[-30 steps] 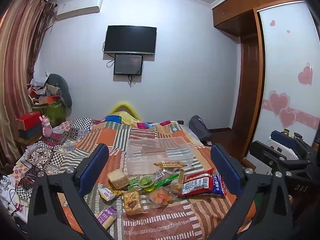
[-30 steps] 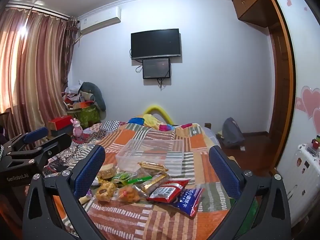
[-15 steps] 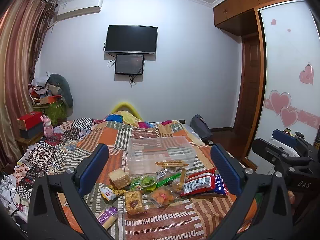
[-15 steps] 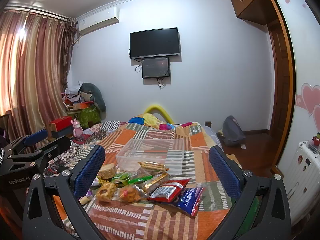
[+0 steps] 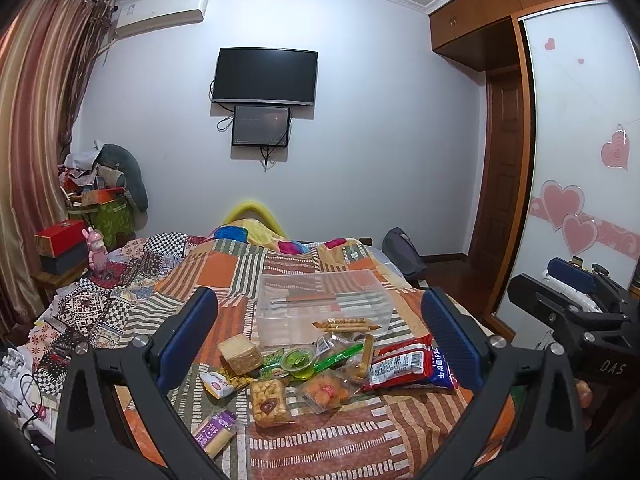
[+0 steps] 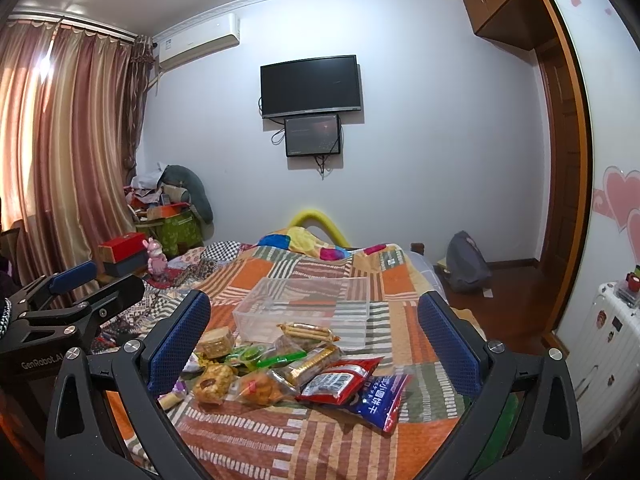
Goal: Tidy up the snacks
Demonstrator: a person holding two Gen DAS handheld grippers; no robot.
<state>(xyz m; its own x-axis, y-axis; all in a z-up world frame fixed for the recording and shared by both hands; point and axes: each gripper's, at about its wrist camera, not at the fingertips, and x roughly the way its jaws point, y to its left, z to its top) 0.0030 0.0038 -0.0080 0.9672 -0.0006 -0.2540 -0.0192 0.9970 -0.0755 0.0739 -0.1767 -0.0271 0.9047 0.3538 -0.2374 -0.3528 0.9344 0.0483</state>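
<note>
Premises: a home bedroom. Evidence: bed (image 5: 288, 276) under a patchwork quilt (image 5: 224, 268), wall-mounted television (image 5: 266, 76), air conditioner (image 5: 160, 10), striped curtains (image 6: 76, 152), built-in wooden wardrobe (image 5: 508, 12) with a heart-decorated sliding door (image 5: 576, 168).

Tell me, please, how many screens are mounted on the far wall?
2. A large dark television hangs high on the wall, and a smaller screen sits directly beneath it, with cables dangling below. Neither appears hidden.

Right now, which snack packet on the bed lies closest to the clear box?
The long wafer-stick packet, lying against the clear box's front wall; the others sit nearer the camera.
</note>
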